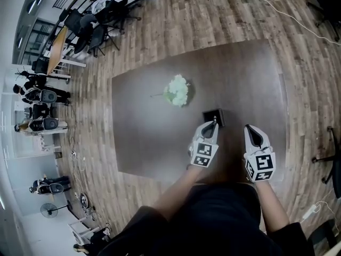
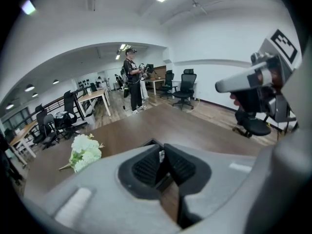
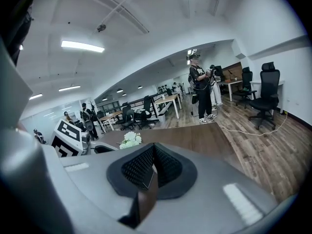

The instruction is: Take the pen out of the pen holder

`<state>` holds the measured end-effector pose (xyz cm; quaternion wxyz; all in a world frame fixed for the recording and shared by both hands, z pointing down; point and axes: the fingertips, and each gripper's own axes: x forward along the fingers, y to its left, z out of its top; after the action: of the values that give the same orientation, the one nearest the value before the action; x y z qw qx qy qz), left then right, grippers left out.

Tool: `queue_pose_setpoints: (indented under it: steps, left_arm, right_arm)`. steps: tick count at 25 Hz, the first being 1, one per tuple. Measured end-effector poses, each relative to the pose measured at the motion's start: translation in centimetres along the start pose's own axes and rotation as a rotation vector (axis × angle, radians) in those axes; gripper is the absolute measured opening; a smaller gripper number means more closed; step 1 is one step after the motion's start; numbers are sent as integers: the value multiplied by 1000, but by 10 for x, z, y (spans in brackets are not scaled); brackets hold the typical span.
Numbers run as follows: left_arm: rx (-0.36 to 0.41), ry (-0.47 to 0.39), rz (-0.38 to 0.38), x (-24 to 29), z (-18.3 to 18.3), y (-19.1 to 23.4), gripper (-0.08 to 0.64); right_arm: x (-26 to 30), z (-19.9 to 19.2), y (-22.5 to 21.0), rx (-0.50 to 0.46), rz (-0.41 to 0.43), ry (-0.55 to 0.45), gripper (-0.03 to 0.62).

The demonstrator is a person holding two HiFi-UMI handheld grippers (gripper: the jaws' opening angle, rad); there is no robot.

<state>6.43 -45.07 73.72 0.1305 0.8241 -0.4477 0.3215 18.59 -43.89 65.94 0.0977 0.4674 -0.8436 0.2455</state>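
Left tongs (image 1: 213, 125): closed on the top end of the pen (image 2: 161, 155).
Pen: small silver tip, directly above the pen holder (image 1: 213, 115).
Pen holder: black, on the bench (image 1: 144, 137), right of the white flowers (image 1: 178, 90).
Right tongs (image 1: 254, 134): closed, gripping nothing, right of the holder.

Nothing readable anywhere, tbh: no words, brands or numbers. Closest thing was the black-and-white square markers (image 1: 203, 154) on the cubes of the left claw (image 1: 214, 122) and right claw (image 1: 250, 128), just blocky patterns, no letters.
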Motion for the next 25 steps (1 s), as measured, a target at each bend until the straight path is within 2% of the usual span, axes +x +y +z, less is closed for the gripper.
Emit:
queue_pose_setpoints:
  steps: [9,14,25]
  left_arm:
    - [-71,-99,-28,-55,10,0,31]
    - [-115,-181,-27,-107,17,2,31]
    - [-145,-370,-5,-249,19,30,32]
  right_arm:
    - [-13,1,51,-38,0,-32,3]
    - [-26,5,99,-83,15,-43,2]
    - [-62,22,192,-152,-35,-102,2]
